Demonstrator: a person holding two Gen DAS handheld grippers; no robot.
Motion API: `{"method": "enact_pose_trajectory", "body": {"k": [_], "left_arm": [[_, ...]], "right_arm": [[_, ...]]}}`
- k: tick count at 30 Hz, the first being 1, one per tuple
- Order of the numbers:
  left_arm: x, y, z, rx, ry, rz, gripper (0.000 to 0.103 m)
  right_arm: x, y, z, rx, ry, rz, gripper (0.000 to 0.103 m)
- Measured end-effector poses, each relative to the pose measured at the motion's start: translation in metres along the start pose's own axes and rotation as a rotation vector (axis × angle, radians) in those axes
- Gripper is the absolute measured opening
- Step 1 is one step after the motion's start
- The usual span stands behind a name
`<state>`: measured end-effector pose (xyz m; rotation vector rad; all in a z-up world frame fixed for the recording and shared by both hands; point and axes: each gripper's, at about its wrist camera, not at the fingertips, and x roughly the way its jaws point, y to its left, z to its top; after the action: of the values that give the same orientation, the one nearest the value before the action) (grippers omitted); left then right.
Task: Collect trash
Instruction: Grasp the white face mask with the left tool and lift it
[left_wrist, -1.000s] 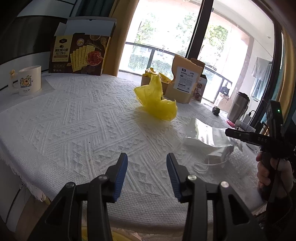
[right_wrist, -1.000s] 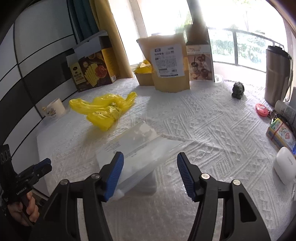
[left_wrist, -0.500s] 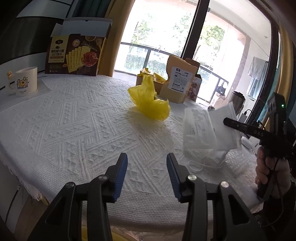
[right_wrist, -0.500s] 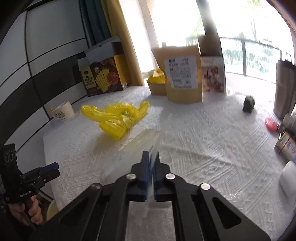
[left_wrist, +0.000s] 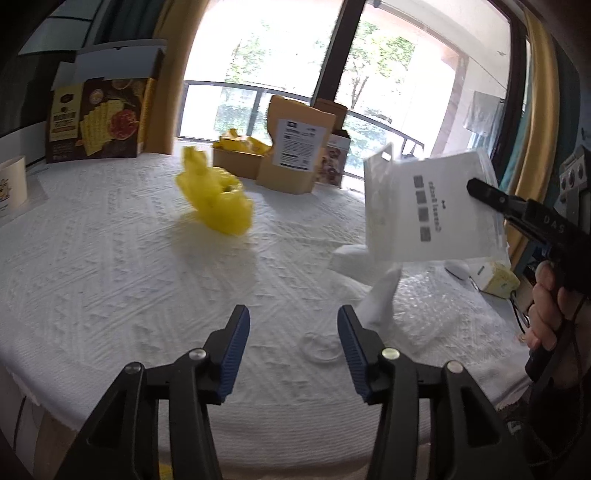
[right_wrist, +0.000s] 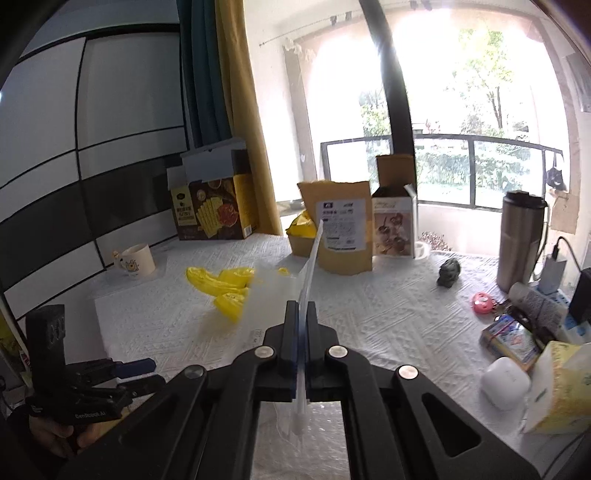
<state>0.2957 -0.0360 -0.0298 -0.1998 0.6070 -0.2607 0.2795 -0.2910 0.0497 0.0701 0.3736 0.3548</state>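
My right gripper (right_wrist: 302, 314) is shut on a clear plastic packet (right_wrist: 311, 258), seen edge-on and rising past the jaws. In the left wrist view that packet (left_wrist: 424, 206) hangs in the air at the right with its printed face showing, pinched by the right gripper (left_wrist: 476, 188). A white mask-like piece (left_wrist: 382, 295) trails from under it down to the table. A crumpled yellow plastic bag (left_wrist: 218, 199) lies mid-table, also the yellow bag (right_wrist: 225, 286). My left gripper (left_wrist: 293, 350) hovers over the near table edge, its jaws opening with nothing between them.
White textured tablecloth (left_wrist: 110, 277). At the back stand a cracker box (left_wrist: 99, 118), a brown pouch (left_wrist: 295, 151) and a mug (right_wrist: 135, 262). At the right are a steel tumbler (right_wrist: 521, 240), a dark figurine (right_wrist: 448, 273), a tissue pack (right_wrist: 557, 391) and a white case (right_wrist: 504, 382). Bubble wrap (left_wrist: 428, 306) lies near the packet.
The right gripper closed on the packet and lifted it off the table, swinging it upright. The left gripper moved toward the packet and its jaws spread a little wider.
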Motion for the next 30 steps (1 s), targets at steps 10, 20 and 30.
{"method": "enact_pose_trajectory", "body": {"k": [10,20,30], "left_arm": [[0.049,-0.048,0.003,0.084,0.052,-0.054,0.053],[0.076,-0.074,0.0,0.177,0.105,-0.072,0.053],[0.077,-0.087,0.0,0.223,0.089,-0.083,0.003]], "right_arm": [[-0.047,-0.043,0.002,0.027,-0.069,-0.048,0.002],[-0.077,-0.07,-0.007,0.045,-0.079,-0.094,0.002],[-0.095,-0.058,-0.006,0.027,-0.094,-0.093,0.002]]}}
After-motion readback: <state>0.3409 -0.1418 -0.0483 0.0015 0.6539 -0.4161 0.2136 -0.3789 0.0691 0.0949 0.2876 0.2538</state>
